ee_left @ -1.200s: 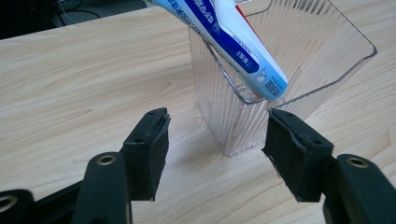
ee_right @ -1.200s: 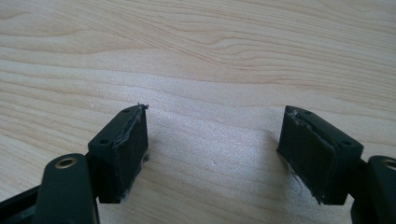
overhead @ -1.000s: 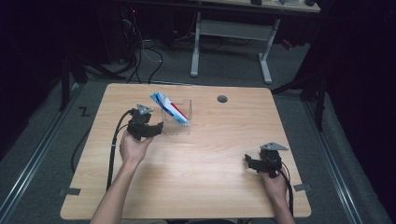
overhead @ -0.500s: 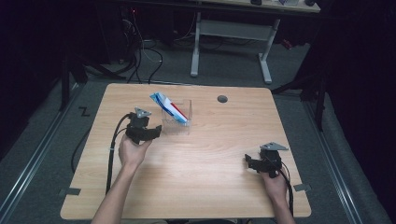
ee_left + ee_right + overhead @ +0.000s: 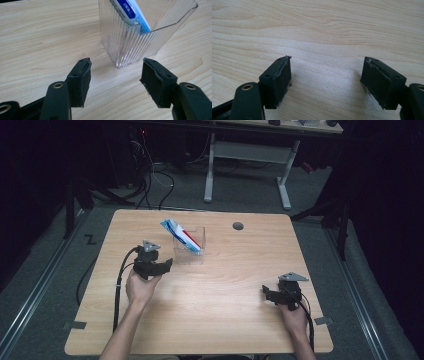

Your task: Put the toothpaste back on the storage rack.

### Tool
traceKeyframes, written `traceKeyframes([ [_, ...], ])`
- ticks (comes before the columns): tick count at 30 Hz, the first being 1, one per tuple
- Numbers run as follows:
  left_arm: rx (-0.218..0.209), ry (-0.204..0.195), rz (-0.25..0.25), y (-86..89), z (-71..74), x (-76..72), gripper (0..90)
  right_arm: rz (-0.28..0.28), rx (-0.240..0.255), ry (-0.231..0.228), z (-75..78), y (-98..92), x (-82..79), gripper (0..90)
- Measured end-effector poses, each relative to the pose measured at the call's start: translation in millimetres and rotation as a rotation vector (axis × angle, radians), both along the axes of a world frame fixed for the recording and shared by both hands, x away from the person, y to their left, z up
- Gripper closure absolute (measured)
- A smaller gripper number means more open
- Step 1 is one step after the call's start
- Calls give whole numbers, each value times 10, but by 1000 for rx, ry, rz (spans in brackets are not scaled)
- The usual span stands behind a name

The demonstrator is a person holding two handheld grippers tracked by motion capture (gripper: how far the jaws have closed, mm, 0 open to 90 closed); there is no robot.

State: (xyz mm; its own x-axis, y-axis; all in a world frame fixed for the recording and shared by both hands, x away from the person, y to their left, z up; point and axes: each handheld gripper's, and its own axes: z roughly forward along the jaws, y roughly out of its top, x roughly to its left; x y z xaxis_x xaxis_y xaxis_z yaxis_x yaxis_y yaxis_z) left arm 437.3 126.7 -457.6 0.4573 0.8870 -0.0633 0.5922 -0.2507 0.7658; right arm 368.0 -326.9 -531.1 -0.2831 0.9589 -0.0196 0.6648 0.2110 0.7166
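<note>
High view first: left gripper (image 5: 167, 265) hovers with jaws spread wide, nothing between them, just short of the clear ribbed plastic holder (image 5: 190, 251) standing left of centre toward the table's (image 5: 225, 320) far edge. A glossy blue, white and red packet (image 5: 180, 234) leans inside, its top tilted left. Pale wood-grain tabletop, smooth. Over at the right, right gripper (image 5: 266, 295) rests wide open, empty.

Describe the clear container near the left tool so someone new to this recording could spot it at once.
On the wooden table, look toward the far edge, left of the round grommet hole. There stands a clear ribbed plastic holder, upright, just beyond the left tool. It is the only see-through thing on the table, with a blue, white and red packet leaning out of its top.
</note>
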Motion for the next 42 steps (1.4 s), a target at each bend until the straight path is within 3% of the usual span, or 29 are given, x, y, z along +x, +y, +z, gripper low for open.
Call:
traceKeyframes([
  [6, 14, -6, -10, -22, 17, -45, 410, 0, 0, 0, 0, 0, 0, 238],
  [15, -14, -10, -7, -11, -28, -112, 411, 0, 0, 0, 0, 0, 0, 238],
  [27, 2, -36, -19, -65, -62, -263, 410, 0, 0, 0, 0, 0, 0, 238],
  [42, -15, -22, 13, 57, -201, -396, 410, 0, 0, 0, 0, 0, 0, 238],
])
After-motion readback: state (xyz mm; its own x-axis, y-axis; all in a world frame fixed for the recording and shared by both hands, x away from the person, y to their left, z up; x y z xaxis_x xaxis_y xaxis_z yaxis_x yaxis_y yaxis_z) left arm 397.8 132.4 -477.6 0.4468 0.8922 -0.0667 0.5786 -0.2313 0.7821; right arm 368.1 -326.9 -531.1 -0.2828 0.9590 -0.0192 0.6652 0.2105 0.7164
